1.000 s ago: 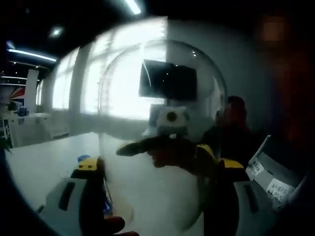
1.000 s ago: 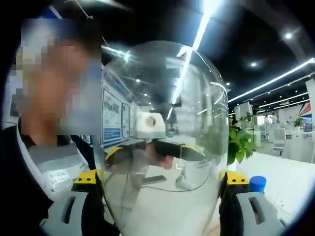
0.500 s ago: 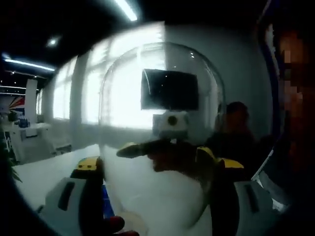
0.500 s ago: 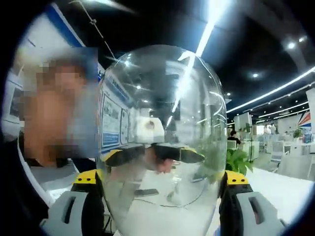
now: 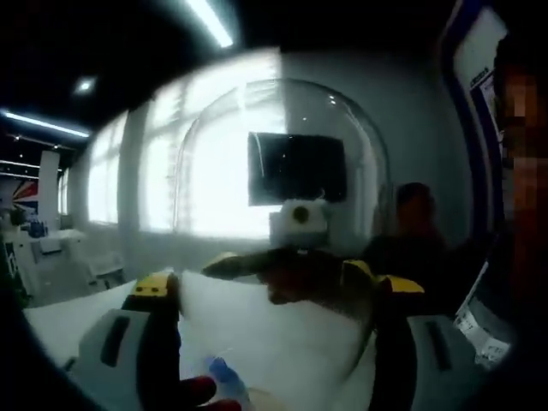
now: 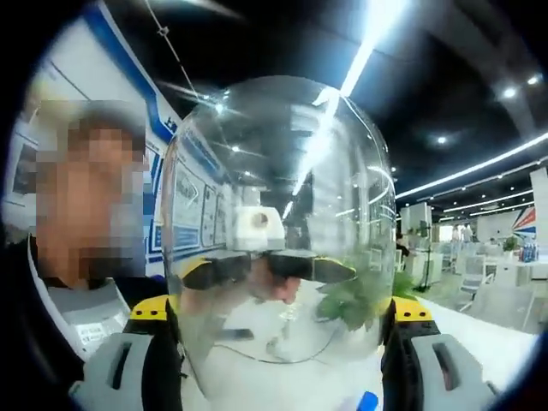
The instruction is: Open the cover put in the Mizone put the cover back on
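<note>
Both claws, left (image 5: 274, 342) and right (image 6: 278, 360), gripped the clear glass dome cover (image 6: 278, 223), apparently raised above the white counter (image 5: 282, 334).

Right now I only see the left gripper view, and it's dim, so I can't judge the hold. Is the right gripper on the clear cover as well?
Observer: Yes. In the right gripper view, the right gripper has its fingers against both sides of the clear cover.
Operator: Anything behind the cover on that side?
Observer: A green plant shows through it, low on the right.
Operator: Where does my gripper sit from there?
Observer: Seen through the cover, the left gripper is on the far side, facing the right one.
</note>
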Available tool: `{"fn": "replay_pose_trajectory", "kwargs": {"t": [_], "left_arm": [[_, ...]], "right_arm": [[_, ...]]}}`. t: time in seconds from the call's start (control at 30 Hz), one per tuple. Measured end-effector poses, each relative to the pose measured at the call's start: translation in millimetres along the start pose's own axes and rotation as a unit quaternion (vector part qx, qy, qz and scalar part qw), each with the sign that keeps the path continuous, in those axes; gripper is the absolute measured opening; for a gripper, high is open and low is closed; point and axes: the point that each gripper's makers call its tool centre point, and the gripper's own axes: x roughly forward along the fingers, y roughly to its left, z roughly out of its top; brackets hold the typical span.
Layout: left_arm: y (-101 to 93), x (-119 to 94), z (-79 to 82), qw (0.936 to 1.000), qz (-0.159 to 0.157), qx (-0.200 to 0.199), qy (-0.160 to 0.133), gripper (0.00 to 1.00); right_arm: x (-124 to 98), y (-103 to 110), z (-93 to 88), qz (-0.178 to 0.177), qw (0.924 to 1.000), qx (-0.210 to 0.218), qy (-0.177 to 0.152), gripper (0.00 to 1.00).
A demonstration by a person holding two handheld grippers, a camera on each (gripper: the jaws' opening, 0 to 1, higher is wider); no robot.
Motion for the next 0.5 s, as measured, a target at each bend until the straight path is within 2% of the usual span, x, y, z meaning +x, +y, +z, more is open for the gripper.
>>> {"fn": "replay_pose_trajectory", "kwargs": {"t": [0.23, 0.4, 0.5], "left_arm": [[20.9, 3, -11.7, 1.0000, -0.005, 0.001, -0.005, 0.80], [33.2, 9, -30.5, 0.9999, -0.007, 0.007, 0.005, 0.81], [41.6, 11, -37.7, 1.0000, -0.007, -0.005, 0.002, 0.81]], "right_arm": [[2, -19, -13.3, -0.007, 0.9998, -0.006, 0.015, 0.90], [0, -31, -30.1, -0.009, 0.9993, -0.017, 0.033, 0.90], [-3, -39, -37.8, -0.012, 0.9993, -0.007, 0.035, 0.90]]}}
